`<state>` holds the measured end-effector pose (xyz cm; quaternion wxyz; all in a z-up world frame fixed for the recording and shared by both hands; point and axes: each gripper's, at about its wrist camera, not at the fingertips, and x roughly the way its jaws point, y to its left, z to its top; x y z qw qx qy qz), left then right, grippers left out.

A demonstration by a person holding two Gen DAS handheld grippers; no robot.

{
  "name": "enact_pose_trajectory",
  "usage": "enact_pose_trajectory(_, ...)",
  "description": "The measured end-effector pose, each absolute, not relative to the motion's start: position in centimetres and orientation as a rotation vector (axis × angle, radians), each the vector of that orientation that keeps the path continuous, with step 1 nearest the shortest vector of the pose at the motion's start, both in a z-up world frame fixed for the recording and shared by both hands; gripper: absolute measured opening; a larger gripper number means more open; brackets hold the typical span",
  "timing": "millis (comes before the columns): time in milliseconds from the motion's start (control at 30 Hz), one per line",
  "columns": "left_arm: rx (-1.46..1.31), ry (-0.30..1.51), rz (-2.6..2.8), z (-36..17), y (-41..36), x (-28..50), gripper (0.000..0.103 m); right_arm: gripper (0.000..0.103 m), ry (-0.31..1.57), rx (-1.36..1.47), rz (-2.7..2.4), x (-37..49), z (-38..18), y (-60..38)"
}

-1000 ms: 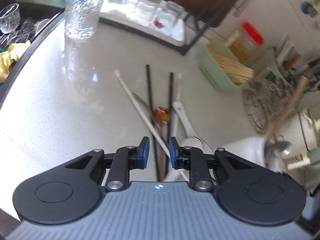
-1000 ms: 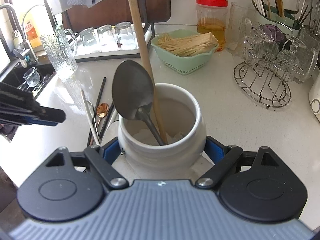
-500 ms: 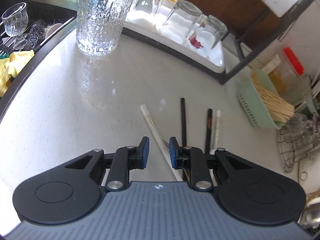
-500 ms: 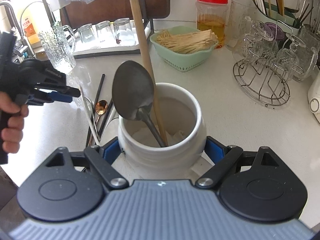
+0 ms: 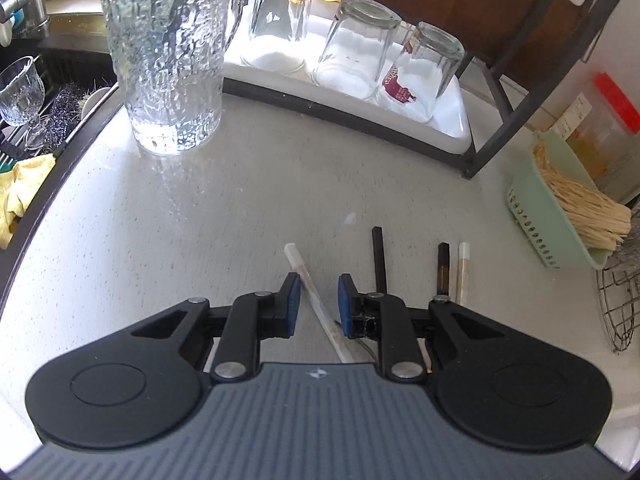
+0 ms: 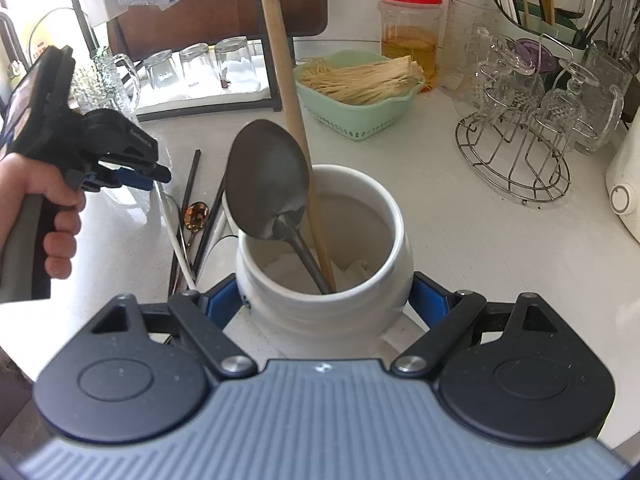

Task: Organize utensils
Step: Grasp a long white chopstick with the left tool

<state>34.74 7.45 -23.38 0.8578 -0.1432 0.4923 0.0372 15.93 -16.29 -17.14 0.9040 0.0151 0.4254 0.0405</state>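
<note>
My left tool [image 5: 316, 296] hovers with jaws apart astride a white chopstick [image 5: 308, 280] lying on the bench [image 5: 180, 232], no contact evident. My right tool [image 6: 324, 300] is clamped on the white jar [image 6: 360, 312] holding a spoon [image 6: 266, 178].

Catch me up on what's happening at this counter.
A person is sorting utensils with two handheld grippers. The right gripper is clamped around a white crock that already holds a metal spoon and a wooden handle. The left gripper is open, straddling a white chopstick lying on the counter among black chopsticks, not yet gripping it.
</note>
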Motion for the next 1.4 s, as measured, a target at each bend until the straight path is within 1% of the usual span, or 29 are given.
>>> enact_pose_trajectory(33, -0.294, 1.037, 0.076, -23.4, 7.4, 34.9, 0.015, 0.09, 0.879, 0.032, 0.081, 15.9, -17.1, -16.3)
enact_pose_trajectory(300, -0.287, 1.045, 0.033, -23.4, 7.2, 34.6, 0.011, 0.09, 0.884, 0.036, 0.068, 16.0, -17.1, -16.2)
enact_pose_trajectory(400, -0.302, 1.047, 0.024, -23.4, 7.1, 34.2, 0.007, 0.09, 0.886, 0.034, 0.068, 16.0, -17.1, -16.1)
enact_pose_trajectory(667, -0.33, 1.02, -0.014, -21.9, 7.0, 32.4, 0.007, 0.09, 0.887, 0.03, 0.072, 16.1, -17.1, -16.2)
enact_pose_trajectory(1400, -0.364, 0.9, -0.138, -12.7, 5.9, 25.5, 0.006, 0.09, 0.883, 0.011, 0.108, 15.9, -17.1, -16.3)
